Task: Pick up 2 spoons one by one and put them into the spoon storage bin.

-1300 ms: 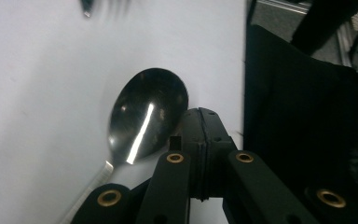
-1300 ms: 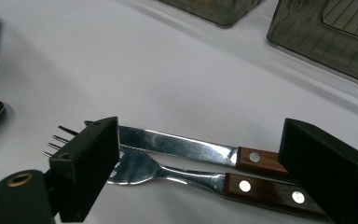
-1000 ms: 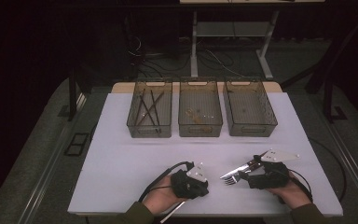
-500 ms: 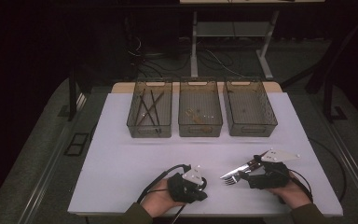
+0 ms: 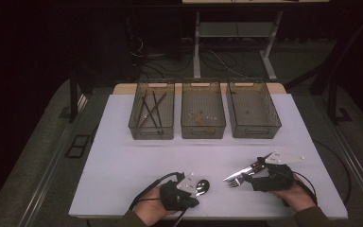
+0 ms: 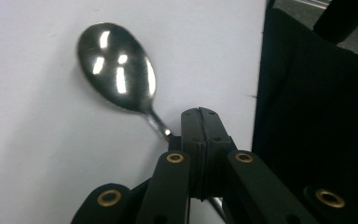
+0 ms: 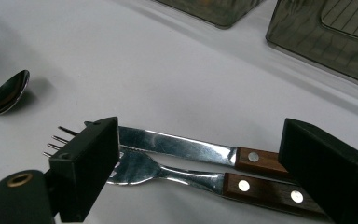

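Observation:
A steel spoon lies bowl-up on the white table near the front edge. My left gripper is beside it, jaws shut. In the left gripper view the spoon has its handle running under the closed left gripper; nothing shows in the seam between the jaws. A fork and a knife, both wooden-handled, lie side by side at the front right. My right gripper stands open around them. In the right gripper view, the fork and knife lie between the wide-apart jaws of the right gripper, untouched.
Three dark see-through bins stand in a row at the back of the table: the left bin holds thin dark sticks, the middle bin a few small bits, the right bin almost nothing. Dark floor surrounds the table.
My left gripper has slid a little left and toward the near edge, and the spoon's bowl now shows to its right. The right gripper, fork and knife have stayed put.

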